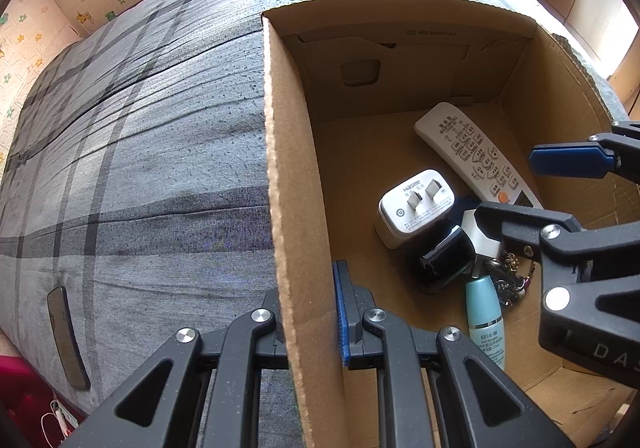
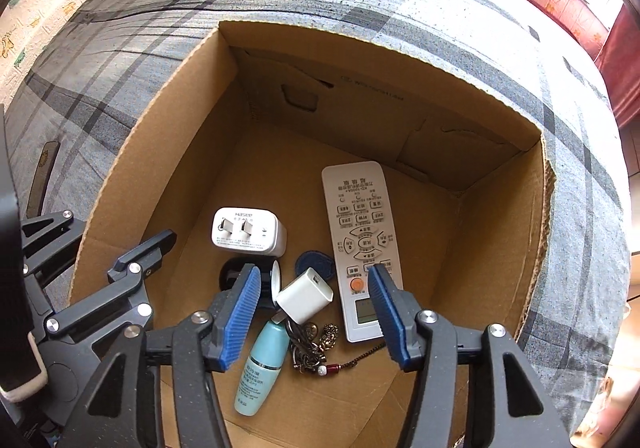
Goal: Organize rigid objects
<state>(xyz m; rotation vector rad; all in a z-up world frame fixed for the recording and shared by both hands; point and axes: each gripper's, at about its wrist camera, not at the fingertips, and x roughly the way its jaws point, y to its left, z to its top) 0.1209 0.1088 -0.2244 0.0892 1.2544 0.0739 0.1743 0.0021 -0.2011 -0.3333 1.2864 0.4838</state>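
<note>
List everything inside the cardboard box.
Inside the cardboard box: a remote control, a Hasee adapter, a small white charger cube, a teal bottle, a key bunch, a blue round patch and a black object, partly covered.

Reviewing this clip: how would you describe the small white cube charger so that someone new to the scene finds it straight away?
Look inside the open cardboard box on the plaid grey bedcover. On its floor, the small white cube charger lies between the long white remote and the teal bottle. Unlike the bigger white Hasee plug behind it, it shows no prongs, only a small port.
</note>
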